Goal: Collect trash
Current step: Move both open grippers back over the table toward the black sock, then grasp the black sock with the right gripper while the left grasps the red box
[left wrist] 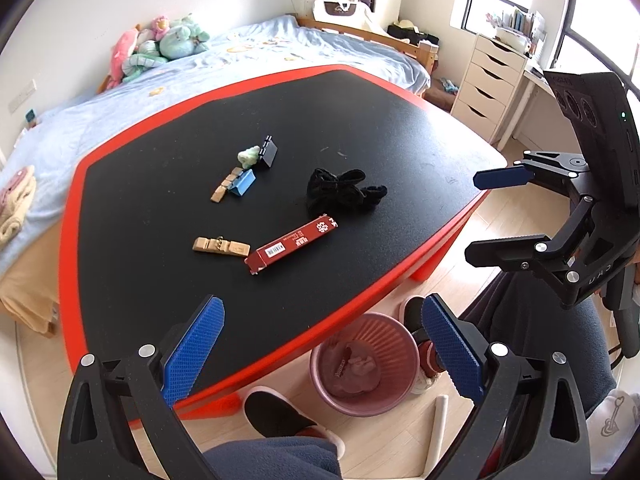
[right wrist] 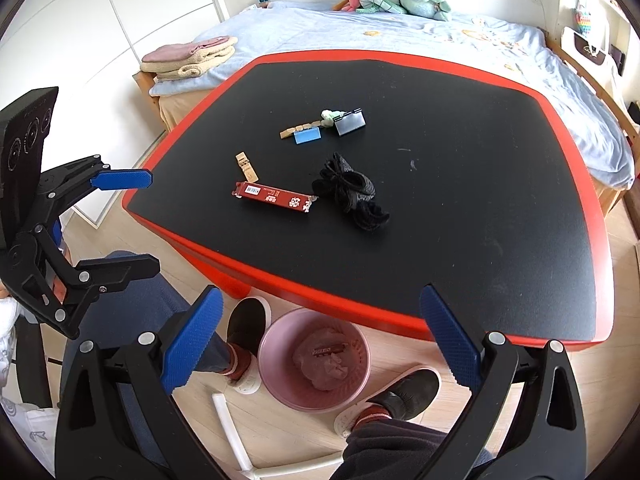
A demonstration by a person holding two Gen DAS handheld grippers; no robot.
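Red carton (left wrist: 292, 243), black cloth (left wrist: 344, 190), clips: on table (left wrist: 400, 128). Pink bin (left wrist: 366, 364) on floor. Left gripper (left wrist: 324, 354), right gripper (right wrist: 320, 340): both released, empty.

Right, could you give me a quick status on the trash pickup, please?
Left gripper and right gripper open, empty. Red carton lies on the table, untouched. Pink bin on the floor, already holding scraps. Path clear.

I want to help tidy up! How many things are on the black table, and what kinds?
Wooden pieces: 2
Binder clips: 2, blue and black
Red box: 1
Black cloth bundle: 1
Green wad: 1
Total: 7
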